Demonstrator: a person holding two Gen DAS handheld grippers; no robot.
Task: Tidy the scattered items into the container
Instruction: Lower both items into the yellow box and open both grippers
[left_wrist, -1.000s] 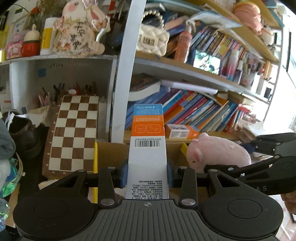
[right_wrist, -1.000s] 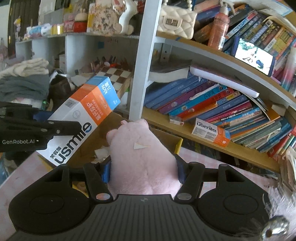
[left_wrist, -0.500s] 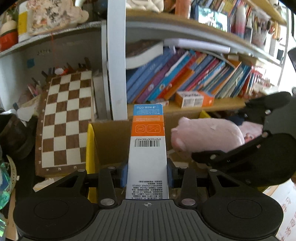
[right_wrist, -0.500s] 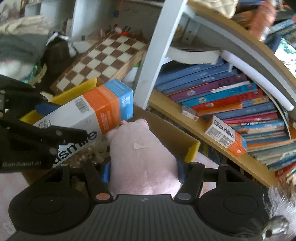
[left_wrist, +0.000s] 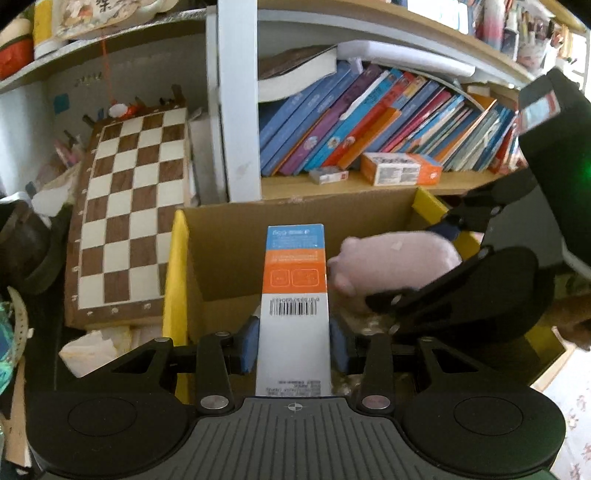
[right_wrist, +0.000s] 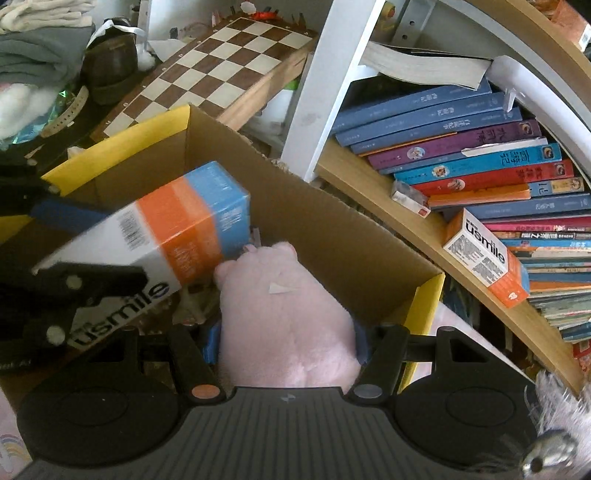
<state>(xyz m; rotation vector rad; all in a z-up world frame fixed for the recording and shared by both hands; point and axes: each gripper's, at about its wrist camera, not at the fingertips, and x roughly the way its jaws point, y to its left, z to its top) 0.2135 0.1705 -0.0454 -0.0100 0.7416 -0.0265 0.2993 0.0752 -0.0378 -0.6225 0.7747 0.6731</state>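
Observation:
An open cardboard box (left_wrist: 295, 214) (right_wrist: 332, 229) with yellow flaps stands on the floor in front of a bookshelf. My left gripper (left_wrist: 293, 343) (right_wrist: 74, 251) points down into it, and its jaws are opening. A white, orange and blue usmile carton (left_wrist: 293, 295) (right_wrist: 166, 236) lies between its blue pads, which stand slightly off its sides; the carton looks blurred. My right gripper (right_wrist: 286, 343) (left_wrist: 439, 258) is shut on a pink plush pig (right_wrist: 284, 325) (left_wrist: 395, 258), held inside the box with its snout against the carton's far end.
A chessboard (left_wrist: 129, 206) (right_wrist: 221, 70) leans left of the box. Behind it stand a white shelf post (left_wrist: 236, 99), rows of books (left_wrist: 369, 122) and a second usmile carton (right_wrist: 484, 258) on the shelf. A dark shoe (right_wrist: 110, 62) and folded clothes lie far left.
Both grippers have come down over and into the cardboard box. The left pads have parted and the carton has slid forward between them. The right gripper still grips the pig.

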